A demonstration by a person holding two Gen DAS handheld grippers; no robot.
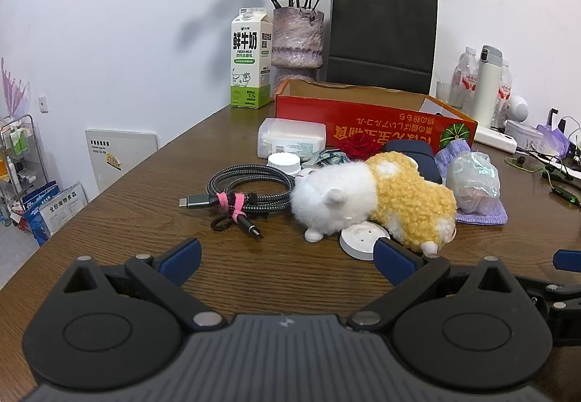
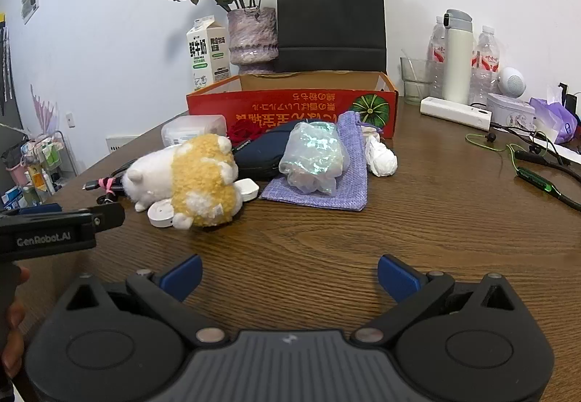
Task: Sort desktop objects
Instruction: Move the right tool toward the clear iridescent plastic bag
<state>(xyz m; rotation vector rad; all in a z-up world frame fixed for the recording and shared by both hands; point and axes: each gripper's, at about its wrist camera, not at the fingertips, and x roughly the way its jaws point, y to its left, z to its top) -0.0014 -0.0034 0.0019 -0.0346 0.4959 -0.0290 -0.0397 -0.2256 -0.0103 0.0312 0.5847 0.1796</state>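
Both grippers, left and right, hovered with jaws spread fully wide and empty, short of the plush toy, which lay before the red box.

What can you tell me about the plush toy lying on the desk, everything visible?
The plush toy is a curly-furred animal, white at the head end with one small ear, yellow with white patches behind, with stubby white paws. It lies on its side on the wooden desk, partly over a white round disc, touching the coiled braided cable and a dark blue pouch. Neither tool touches it.
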